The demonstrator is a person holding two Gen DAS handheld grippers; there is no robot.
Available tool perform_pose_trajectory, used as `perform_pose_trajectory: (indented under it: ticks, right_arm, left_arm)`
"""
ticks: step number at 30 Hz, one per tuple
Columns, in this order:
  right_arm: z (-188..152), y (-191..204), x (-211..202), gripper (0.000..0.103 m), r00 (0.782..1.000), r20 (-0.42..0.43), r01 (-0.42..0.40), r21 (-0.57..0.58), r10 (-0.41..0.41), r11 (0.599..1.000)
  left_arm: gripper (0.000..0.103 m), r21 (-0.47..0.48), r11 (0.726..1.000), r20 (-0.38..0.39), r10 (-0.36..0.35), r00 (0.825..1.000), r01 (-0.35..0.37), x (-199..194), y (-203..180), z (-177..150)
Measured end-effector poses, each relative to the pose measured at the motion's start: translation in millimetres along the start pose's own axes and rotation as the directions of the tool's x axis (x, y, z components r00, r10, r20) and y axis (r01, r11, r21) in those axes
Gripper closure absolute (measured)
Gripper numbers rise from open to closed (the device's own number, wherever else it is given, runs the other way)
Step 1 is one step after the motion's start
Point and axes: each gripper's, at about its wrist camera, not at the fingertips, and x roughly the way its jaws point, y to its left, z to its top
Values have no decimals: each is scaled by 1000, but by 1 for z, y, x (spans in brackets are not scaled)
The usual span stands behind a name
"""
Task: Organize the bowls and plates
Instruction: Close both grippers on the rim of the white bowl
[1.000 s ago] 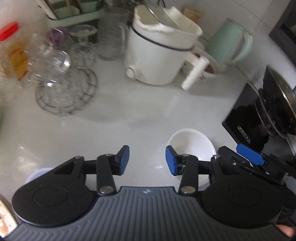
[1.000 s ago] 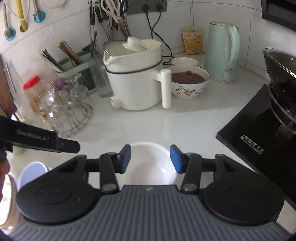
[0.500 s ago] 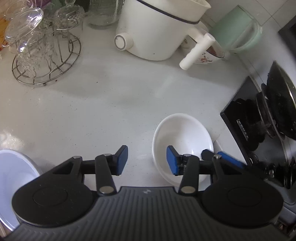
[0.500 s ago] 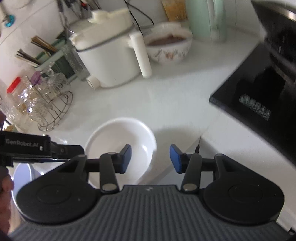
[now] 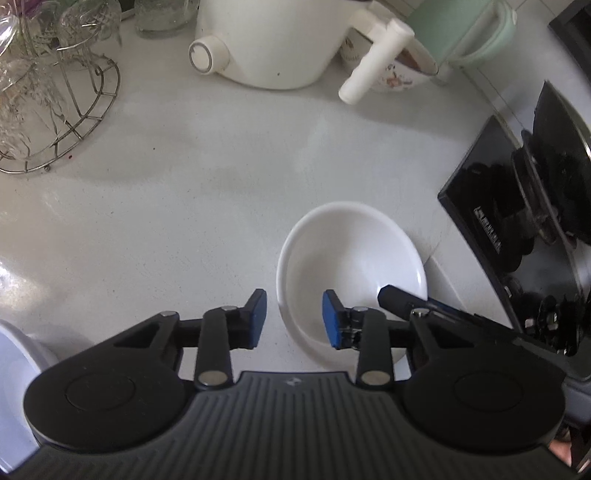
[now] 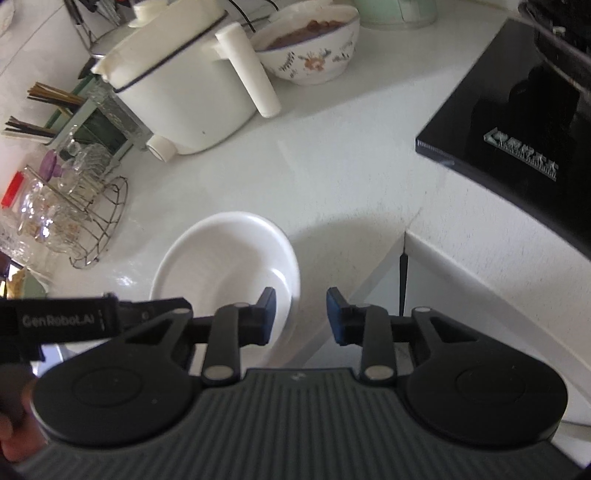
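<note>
A plain white bowl [image 5: 351, 266] [image 6: 225, 266] sits on the white counter near the cooktop. My left gripper [image 5: 293, 319] straddles the bowl's left rim, one blue pad outside and one inside. Its jaws are closing, and a gap still shows on both sides of the rim. My right gripper [image 6: 301, 315] straddles the opposite rim the same way, also closing, with neither pad touching. In the left wrist view the right gripper's finger [image 5: 402, 297] reaches over the far rim. A second, pale bluish bowl [image 5: 11, 369] shows at the lower left edge.
Behind the bowl stand a white electric pot [image 5: 266, 40] with a long handle, a flowered bowl of brown food [image 6: 310, 48] and a green kettle [image 5: 461, 29]. A wire rack of glasses [image 5: 48, 92] is at left. A black cooktop [image 6: 517, 140] with a pan lies right.
Both grippers came down onto the white bowl from either side, and both pairs of jaws have narrowed around its rim. The right wrist view has tilted.
</note>
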Motion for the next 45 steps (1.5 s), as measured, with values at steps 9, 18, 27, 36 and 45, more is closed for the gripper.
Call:
perform_pose_trajectory:
  ticks: [9,18,27,36,45]
  right_arm:
    - [-6,6,1,89,1000,-17,-21,-5,21,1000]
    - [-8,11,-2,89,999,-25,-38,-45,37,998]
    - [-10,17,-16,89,996,-39,-81,-40,79,996]
    - [-8,34,-48,89,993,-22,-119,-53,118,991]
    - [-12,51,-60,89,988,-36,-155,-81,152,985]
  left_arm:
    - [92,-47,998,-14,-49,999,48,1,14,-7]
    - [93,-97,992,-7,-77,997,76,-13,24,-11]
    - [92,-89,990,6,-109,994,110,-42,29,-13]
    - [92,-40,994,47,-99,994,101,-88,24,-27]
    - [92,-75,992,39,-103,994,106,-111,40,-44]
